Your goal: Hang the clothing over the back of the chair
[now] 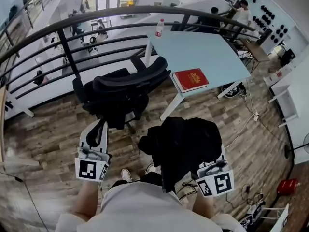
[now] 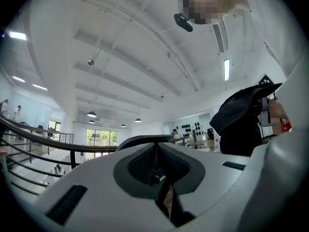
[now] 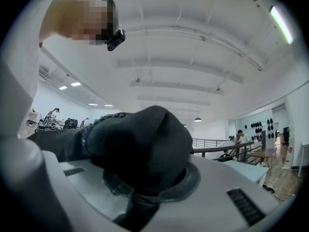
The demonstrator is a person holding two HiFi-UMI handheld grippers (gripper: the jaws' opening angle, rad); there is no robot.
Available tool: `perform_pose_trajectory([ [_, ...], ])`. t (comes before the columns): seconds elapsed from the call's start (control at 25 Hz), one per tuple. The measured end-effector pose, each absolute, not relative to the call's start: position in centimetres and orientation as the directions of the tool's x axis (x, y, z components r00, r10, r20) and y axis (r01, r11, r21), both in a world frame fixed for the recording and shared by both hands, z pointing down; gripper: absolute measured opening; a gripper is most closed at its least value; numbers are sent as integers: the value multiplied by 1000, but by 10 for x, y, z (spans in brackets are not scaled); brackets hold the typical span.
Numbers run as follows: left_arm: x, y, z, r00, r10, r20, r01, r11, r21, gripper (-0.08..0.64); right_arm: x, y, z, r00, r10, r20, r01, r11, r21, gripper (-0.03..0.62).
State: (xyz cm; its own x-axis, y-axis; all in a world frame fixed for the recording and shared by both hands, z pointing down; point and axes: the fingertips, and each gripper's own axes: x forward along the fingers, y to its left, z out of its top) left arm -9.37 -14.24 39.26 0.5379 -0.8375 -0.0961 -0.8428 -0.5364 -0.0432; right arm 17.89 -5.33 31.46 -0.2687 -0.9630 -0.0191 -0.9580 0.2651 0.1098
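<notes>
A black office chair (image 1: 128,88) stands in front of me on the wood floor, its curved backrest towards me. The black clothing (image 1: 183,141) hangs bunched in front of my body, right of the chair. My right gripper (image 3: 145,197) is shut on the clothing (image 3: 140,144), which bulges over its jaws; in the head view only its marker cube (image 1: 217,182) shows under the cloth. My left gripper (image 1: 100,125) is shut with nothing in it, just short of the chair's near side. From the left gripper (image 2: 155,170) I see the chair's back (image 2: 145,140) ahead and the clothing (image 2: 241,120) at right.
A light blue table (image 1: 207,52) stands right of the chair with a red book (image 1: 190,79) and a bottle (image 1: 159,28) on it. A dark curved railing (image 1: 72,25) runs behind the chair. Cables and a red object (image 1: 288,186) lie on the floor at right.
</notes>
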Motion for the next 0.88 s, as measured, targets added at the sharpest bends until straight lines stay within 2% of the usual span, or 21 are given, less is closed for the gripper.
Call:
perform_pose_trajectory([
  [0.4,-88,-175,379,390,-916,-99,-920,-382,-91,39,186,-136,311,-466,-883,-59,-882,458,111,78],
  [0.88,-84,-169,380,297,-951,-90,-953,-289,-92,39,182,-167,287,-580,-806,-117,-814,568,124,78],
])
